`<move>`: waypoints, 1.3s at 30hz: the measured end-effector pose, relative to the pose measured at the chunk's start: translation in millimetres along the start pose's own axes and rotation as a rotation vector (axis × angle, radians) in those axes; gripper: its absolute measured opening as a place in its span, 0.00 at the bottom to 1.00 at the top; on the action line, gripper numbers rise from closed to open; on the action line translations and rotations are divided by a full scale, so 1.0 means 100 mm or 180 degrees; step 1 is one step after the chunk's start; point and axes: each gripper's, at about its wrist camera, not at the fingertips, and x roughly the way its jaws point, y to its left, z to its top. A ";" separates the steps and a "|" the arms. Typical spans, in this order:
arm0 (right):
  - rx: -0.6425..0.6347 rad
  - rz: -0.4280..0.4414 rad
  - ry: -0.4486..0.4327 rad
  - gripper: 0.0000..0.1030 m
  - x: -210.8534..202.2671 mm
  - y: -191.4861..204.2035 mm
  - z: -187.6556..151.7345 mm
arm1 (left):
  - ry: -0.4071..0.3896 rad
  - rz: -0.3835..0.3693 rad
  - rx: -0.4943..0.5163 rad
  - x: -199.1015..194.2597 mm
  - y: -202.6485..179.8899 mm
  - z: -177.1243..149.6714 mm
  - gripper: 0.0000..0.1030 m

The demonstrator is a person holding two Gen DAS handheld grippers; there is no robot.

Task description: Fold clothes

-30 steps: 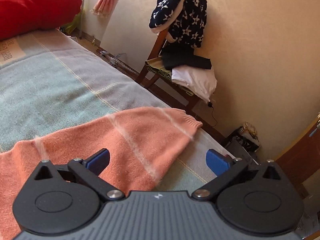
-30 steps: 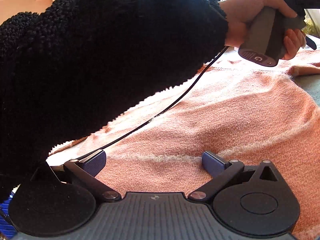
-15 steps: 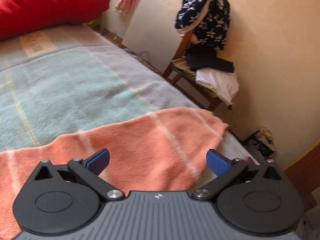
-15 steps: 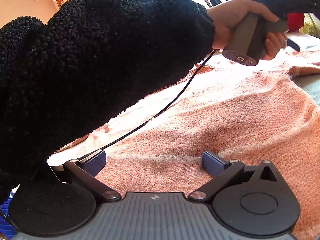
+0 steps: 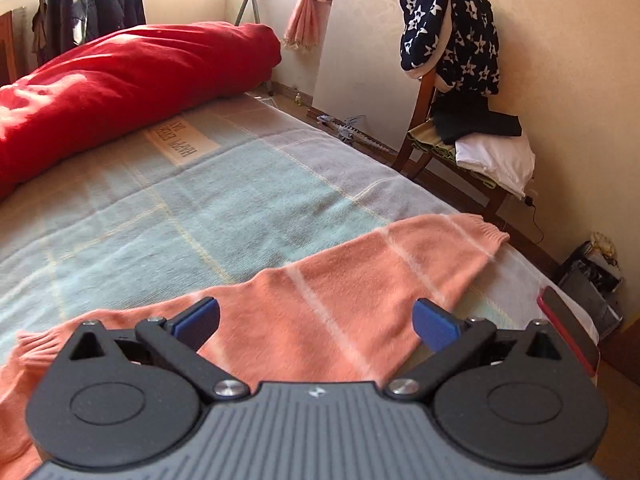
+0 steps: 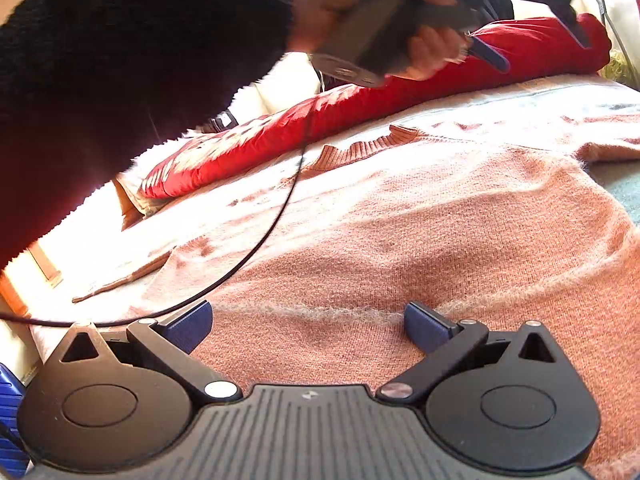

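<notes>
A salmon-pink sweater with pale stripes [image 6: 420, 232] lies spread flat on the bed. Its sleeve [image 5: 360, 276] stretches to the right, cuff near the bed's edge, seen in the left wrist view. My left gripper [image 5: 316, 320] hovers open just above that sleeve, blue pads wide apart, holding nothing. My right gripper [image 6: 308, 326] is open low over the sweater's body, with nothing between its pads. In the right wrist view a hand in a black fuzzy sleeve [image 6: 120, 64] lifts the left gripper's handle [image 6: 372, 36] above the ribbed collar [image 6: 368, 146].
A light blue checked blanket [image 5: 192, 208] covers the bed. A red duvet [image 5: 120, 80] is rolled along the far side. A wooden chair with piled clothes [image 5: 468, 120] stands by the wall on the right. A black cable [image 6: 256, 248] hangs across the sweater.
The left gripper has risen and swung so the red duvet and more of the bed come into sight. In the right wrist view the hand with its handle has lifted away from the sweater.
</notes>
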 end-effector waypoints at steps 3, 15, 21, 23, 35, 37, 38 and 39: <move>-0.0149 -0.0188 0.0078 1.00 -0.06 -0.03 -0.05 | 0.0087 0.0122 0.0058 -0.69 0.11 -0.26 0.99; 0.0307 -0.0577 0.0102 1.00 -0.92 0.30 -0.28 | 0.0164 0.0745 -0.0839 -2.04 0.60 -1.89 0.99; 0.0043 -0.0955 0.0212 1.00 -1.05 0.55 -0.51 | -0.0037 0.0734 -0.0895 -1.76 0.38 -2.80 0.99; 0.0001 -0.1042 0.0241 1.00 -0.96 0.58 -0.58 | -0.0091 0.0853 -0.0930 -1.70 0.30 -3.01 0.99; -0.0341 -0.1323 0.0372 1.00 -0.80 0.60 -0.79 | -0.0525 0.1193 -0.0862 -2.02 -0.25 -3.76 0.99; -0.0364 -0.1339 0.0423 1.00 -0.79 0.60 -0.77 | -0.0553 0.1128 -0.0928 -2.06 -0.21 -3.80 0.99; -0.0354 -0.1340 0.0458 1.00 -0.78 0.60 -0.75 | -0.0574 0.1090 -0.0993 -2.07 -0.19 -3.81 0.99; -0.0339 -0.1339 0.0496 1.00 -0.77 0.59 -0.72 | -0.0593 0.1064 -0.1046 -2.08 -0.16 -3.81 0.99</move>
